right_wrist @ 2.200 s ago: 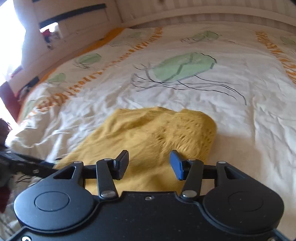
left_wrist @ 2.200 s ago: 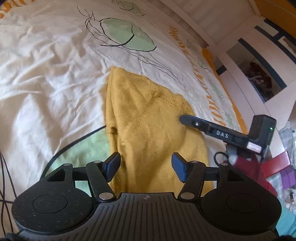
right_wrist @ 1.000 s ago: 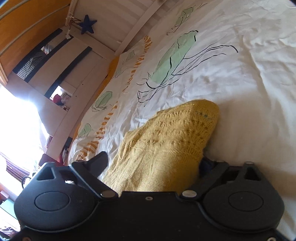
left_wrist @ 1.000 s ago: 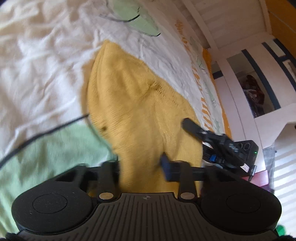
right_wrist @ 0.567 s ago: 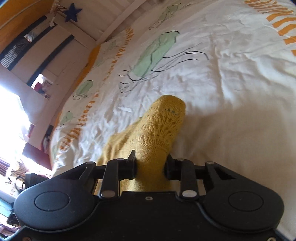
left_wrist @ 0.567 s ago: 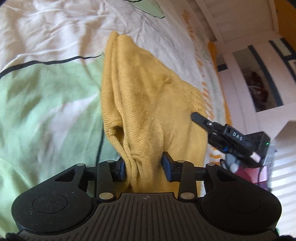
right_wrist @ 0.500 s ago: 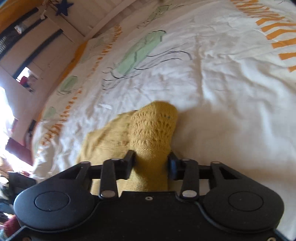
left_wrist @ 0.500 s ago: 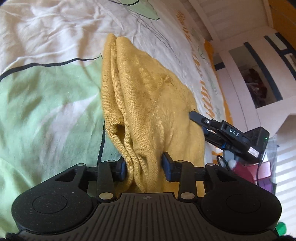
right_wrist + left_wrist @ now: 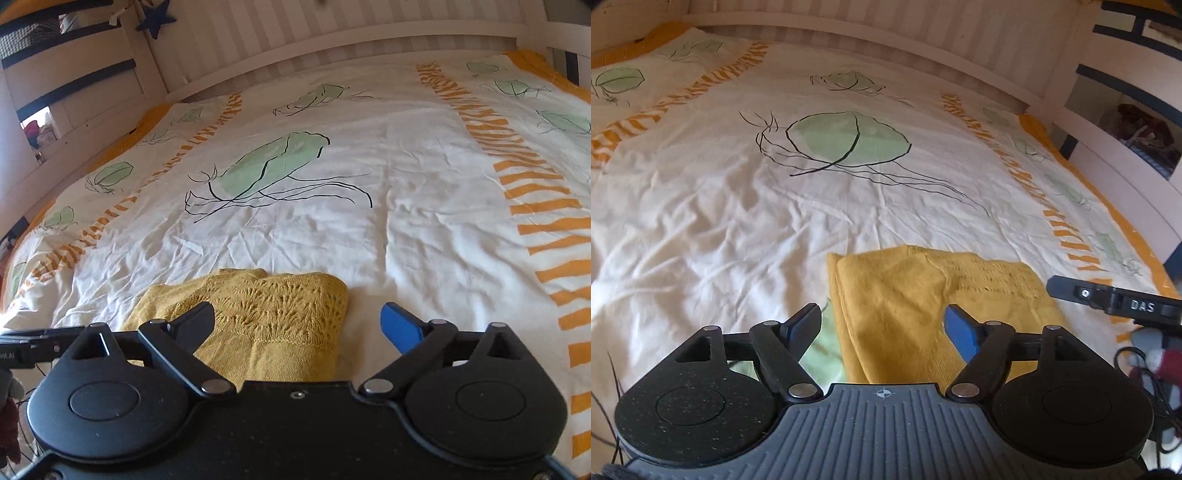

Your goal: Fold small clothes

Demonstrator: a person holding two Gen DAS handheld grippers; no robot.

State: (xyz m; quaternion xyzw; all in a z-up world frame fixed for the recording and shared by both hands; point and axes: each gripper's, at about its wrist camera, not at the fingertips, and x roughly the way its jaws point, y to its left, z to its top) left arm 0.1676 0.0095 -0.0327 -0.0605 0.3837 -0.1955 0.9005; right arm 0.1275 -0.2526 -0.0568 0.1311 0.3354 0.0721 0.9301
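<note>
A mustard-yellow knitted woollen garment (image 9: 905, 306) is being shown as soft matt cloth, plain-knit on one part and worked in rough openwork lace on another (image 9: 273, 310). A white printed cotton bed cover (image 9: 738, 206) is being seen as thin, matt and creased. The left gripper (image 9: 882, 328) and the right gripper (image 9: 299, 321) are being shown in matt black speckled plastic with shiny metal pivot pins (image 9: 798, 389) and smooth blue pads (image 9: 400, 326).

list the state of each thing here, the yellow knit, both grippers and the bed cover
yellow knit garment: folded, lying on the cover, not held
left gripper: fingers opening, above the garment, not pressing it
right gripper: fingers opening wide, nothing gripped
bed cover: spread out, wrinkled
</note>
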